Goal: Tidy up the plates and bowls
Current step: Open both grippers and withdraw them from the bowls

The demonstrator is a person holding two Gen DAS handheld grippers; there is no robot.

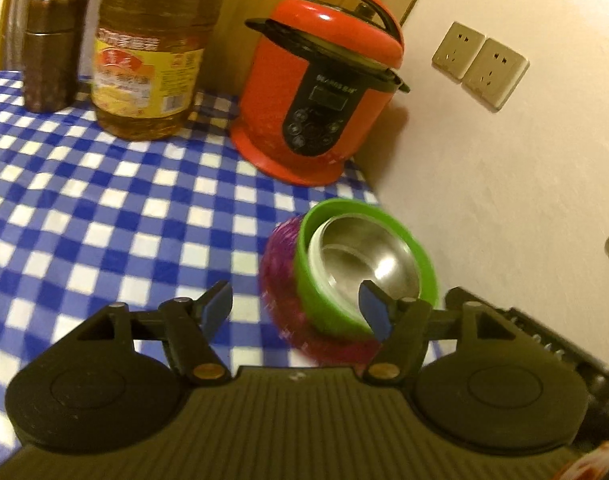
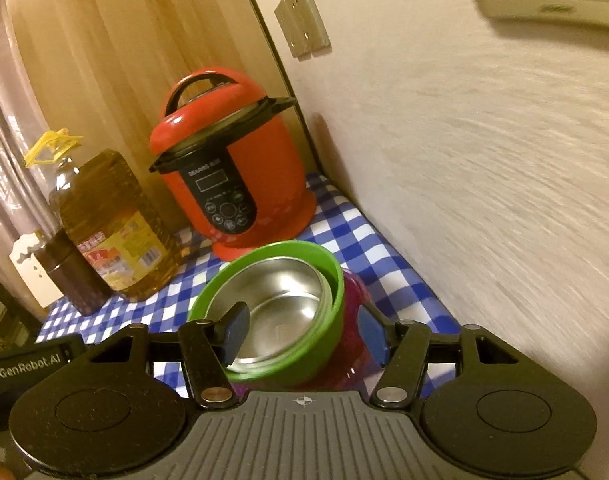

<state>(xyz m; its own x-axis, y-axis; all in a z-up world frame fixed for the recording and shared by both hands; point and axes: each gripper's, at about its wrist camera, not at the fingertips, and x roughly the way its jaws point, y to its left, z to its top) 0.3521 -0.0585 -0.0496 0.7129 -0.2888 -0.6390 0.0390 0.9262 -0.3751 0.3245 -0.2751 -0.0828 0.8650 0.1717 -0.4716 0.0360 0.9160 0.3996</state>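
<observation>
While green bowl (image 2: 304, 344) with steel bowl (image 2: 280, 304) nested inside sits tilted in purple bowl (image 2: 356, 320) on checkered counter (image 1: 104, 200) near wall, right tongs (image 2: 304, 332) spread around stack, left tongs (image 1: 298, 312) spread beside it, gripping nothing. Red cooker (image 1: 320, 92), oil bottle (image 1: 152, 48) behind.

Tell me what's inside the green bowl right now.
A steel bowl is nested inside the green bowl, which sits tilted in a purple bowl. The steel bowl looks empty; anything beneath it is hidden.
</observation>
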